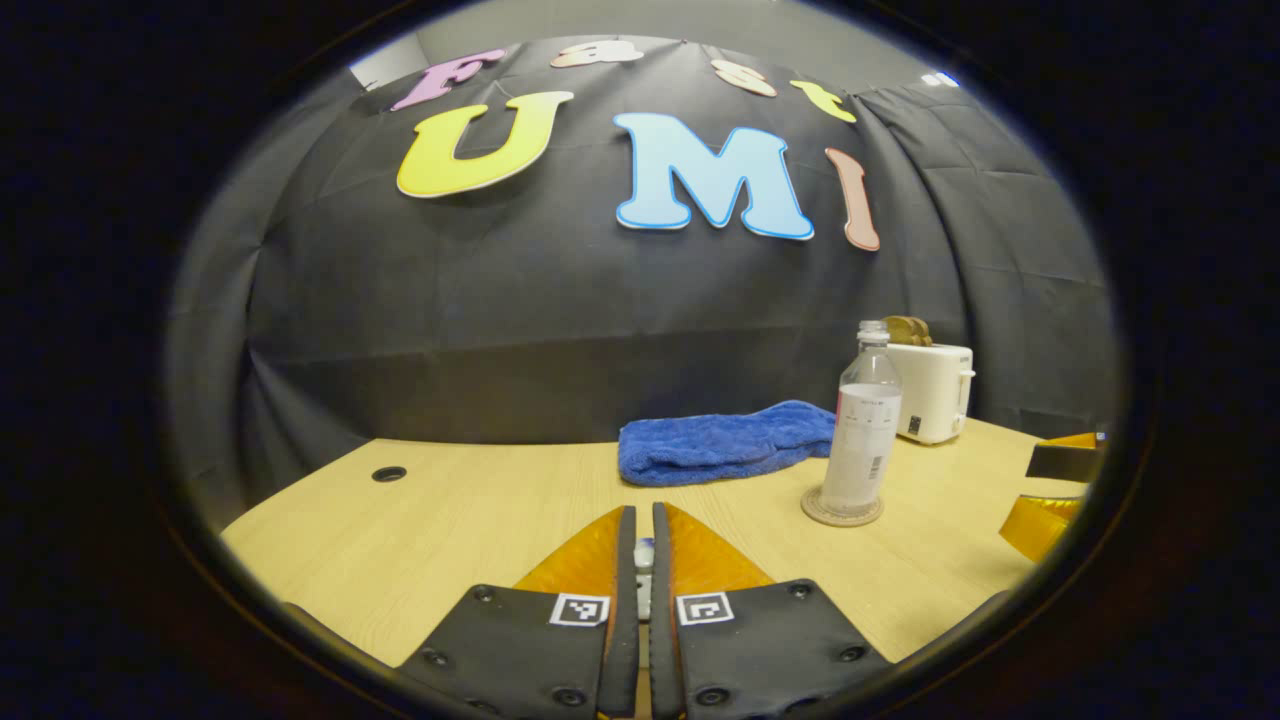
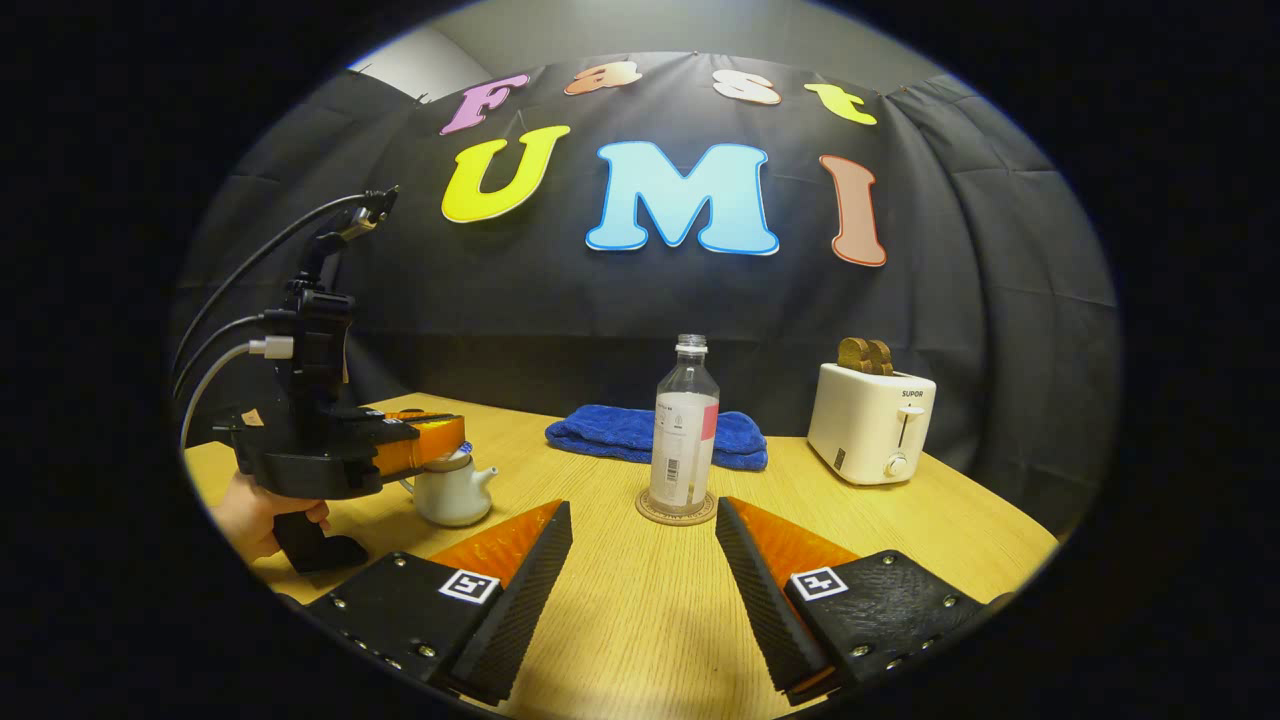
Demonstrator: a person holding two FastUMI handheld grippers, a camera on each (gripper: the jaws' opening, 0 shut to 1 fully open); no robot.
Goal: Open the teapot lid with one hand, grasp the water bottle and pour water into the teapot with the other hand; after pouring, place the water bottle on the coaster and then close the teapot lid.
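Open table ahead, clutter at the back

Bare table (image 2: 640, 600) lay before the bottle (image 2: 684, 425); towel (image 2: 610, 432) and toaster (image 2: 870, 420) stood behind, teapot (image 2: 452, 490) leftward.

A light wooden table (image 2: 640, 600) stands against draped black cloth (image 2: 1000, 330); pale wall (image 2: 420, 65) shows at eleven o'clock.

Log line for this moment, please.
left gripper: over teapot lid, fingers near-closed | right gripper: open, empty | water bottle: upright on coaster, capless
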